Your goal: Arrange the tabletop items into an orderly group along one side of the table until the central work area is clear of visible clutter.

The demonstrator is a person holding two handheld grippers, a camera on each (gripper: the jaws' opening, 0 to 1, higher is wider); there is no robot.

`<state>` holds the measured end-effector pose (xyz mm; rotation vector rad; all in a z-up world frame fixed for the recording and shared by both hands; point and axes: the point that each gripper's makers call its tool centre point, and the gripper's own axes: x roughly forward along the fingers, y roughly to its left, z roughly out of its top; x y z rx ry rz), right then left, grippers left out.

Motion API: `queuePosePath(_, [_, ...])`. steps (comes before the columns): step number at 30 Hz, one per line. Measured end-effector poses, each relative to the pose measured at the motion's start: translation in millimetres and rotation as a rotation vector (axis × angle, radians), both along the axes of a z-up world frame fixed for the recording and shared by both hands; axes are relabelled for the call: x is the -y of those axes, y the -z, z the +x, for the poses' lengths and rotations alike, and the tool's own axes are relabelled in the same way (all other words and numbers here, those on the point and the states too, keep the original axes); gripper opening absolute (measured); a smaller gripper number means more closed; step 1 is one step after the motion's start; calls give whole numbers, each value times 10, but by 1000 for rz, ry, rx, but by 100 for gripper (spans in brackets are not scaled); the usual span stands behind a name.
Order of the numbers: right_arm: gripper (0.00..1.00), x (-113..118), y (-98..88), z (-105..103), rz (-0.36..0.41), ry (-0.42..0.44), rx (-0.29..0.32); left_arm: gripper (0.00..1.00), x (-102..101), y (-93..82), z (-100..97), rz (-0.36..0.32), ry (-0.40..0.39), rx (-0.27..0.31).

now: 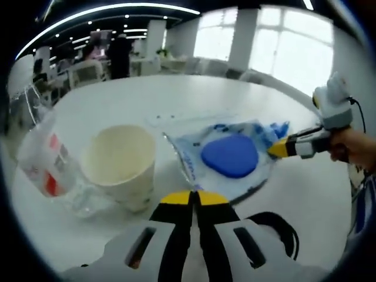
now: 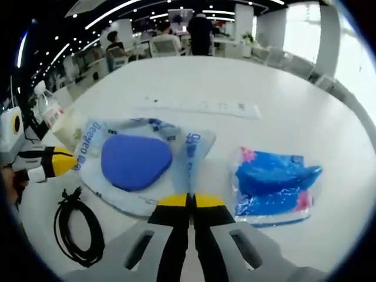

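Both grippers, the left gripper (image 1: 194,198) and right gripper (image 2: 188,201), have jaws together, empty. The blue pouch (image 2: 136,161) lies just ahead of each; I judge gathering is starting, so next one must open to grasp it.

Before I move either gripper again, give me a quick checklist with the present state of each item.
1. Left gripper free of load: ok, jaws closed together with nothing between them.
2. Right gripper free of load: ok, jaws closed, at the near edge of the clear bag with the blue pad.
3. Paper cup upright: ok, open mouth up.
4. Black cable clear of the bag: ok, it lies coiled apart from it.
5. Blue packet grouped with the others: not ok, it lies alone to one side.
6. Centre of table clear: not ok, a white strip lies there.
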<state>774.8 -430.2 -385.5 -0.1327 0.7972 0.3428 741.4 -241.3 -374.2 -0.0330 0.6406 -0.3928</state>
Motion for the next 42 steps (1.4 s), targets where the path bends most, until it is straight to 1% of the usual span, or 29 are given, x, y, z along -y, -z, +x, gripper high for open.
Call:
queuePosePath(3, [2,-19,4,16,5,-4,6,0,-24,37,-8,0,-18,-8])
queuePosePath(5, [2,-22,20,20,-3,-7,5,0,-31,70,-12,-1,-27,-16])
queuePosePath(7, [3,-22,36,15,-14,-9,4,0,-30,90,-11,11,-22,-11])
queuePosePath(10, [4,-18,42,23,-47,-30,16,0,-32,103,-8,34,-5,-4])
queuePosePath(13, [6,-13,48,33,-88,-71,31,0,-38,96,-11,32,-7,-1])
queuePosePath(16, [7,-4,40,39,-105,-83,39,1,-43,102,-7,40,-7,2])
queuePosePath(20, [11,30,-26,36,-108,-69,50,2,-40,71,-23,52,-3,3])
queuePosePath(22, [12,28,-62,26,-87,-60,50,2,-54,47,-27,49,-5,6])
queuePosePath(24, [15,27,-87,-4,-83,-61,45,2,-86,25,-39,51,-13,5])
queuePosePath(27, [20,16,-126,-55,-81,-63,42,8,-76,-56,-75,39,-12,5])
queuePosePath(30, [24,25,-203,-77,-97,-69,63,9,-66,-111,-102,60,7,18])
queuePosePath(32, [27,21,-261,-102,-99,-78,74,13,-67,-149,-143,65,15,20])
queuePosePath(34, [30,2,-300,-134,-86,-84,76,17,-64,-183,-195,56,20,13])
queuePosePath(37, [32,-38,-350,-220,-77,-103,73,21,-60,-221,-281,51,32,11])
queuePosePath(39, [33,-73,-385,-300,-81,-132,72,25,-86,-245,-329,43,27,7])
queuePosePath(42, [39,-174,-417,-411,-43,-171,61,31,-102,-305,-424,42,34,12])
